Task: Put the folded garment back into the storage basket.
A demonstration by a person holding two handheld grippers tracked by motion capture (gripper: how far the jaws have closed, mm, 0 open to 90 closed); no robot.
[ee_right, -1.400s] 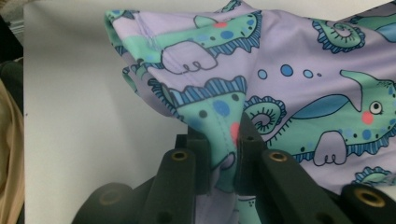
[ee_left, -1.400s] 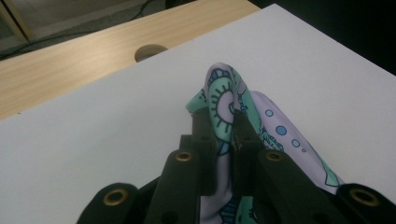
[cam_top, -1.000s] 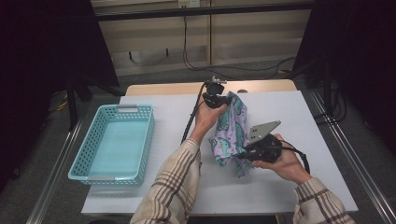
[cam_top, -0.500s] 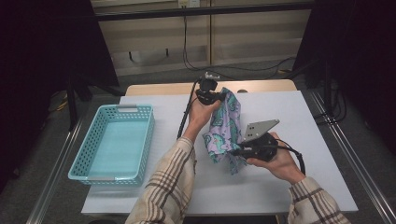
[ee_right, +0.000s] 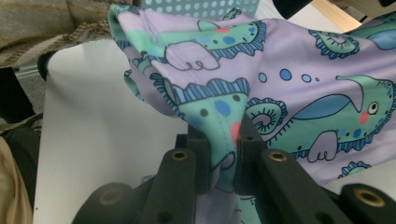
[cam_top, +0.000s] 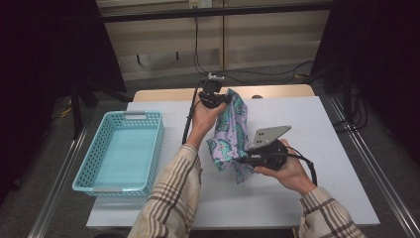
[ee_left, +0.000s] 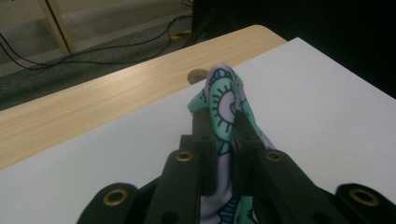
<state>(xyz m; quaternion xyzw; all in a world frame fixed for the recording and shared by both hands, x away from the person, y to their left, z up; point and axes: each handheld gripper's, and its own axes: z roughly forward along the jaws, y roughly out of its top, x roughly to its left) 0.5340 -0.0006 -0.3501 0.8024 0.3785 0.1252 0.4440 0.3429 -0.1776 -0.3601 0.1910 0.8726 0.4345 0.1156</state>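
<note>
While the white table (cam_top: pixel 317 148) is carrying very little, the work is sitting somewhere in its middle stretch, as far as I can judge. Lying at its left side, the turquoise basket (cam_top: pixel 121 151) is holding nothing at all, so if the cloth is meant to go in there, that part is not yet done. Hanging in the air above the middle of the table, the patterned cloth (cam_top: pixel 229 131), lilac with green and blue sea creatures, is drooping in loose folds between the two tools and is not yet folded or flattened. Gripping its far upper end, the left gripper (ee_left: pixel 219 123) is pinching a bunched edge between its jaws, which are standing together on the fabric. Nearer the person, the right gripper (ee_right: pixel 223 135) is likewise clamping a fold of the lower part, its jaws closing tightly on the cloth. Picking up and securing at two points is looking finished; spreading, folding or carrying over to the basket is, in my judgement, remaining.
</note>
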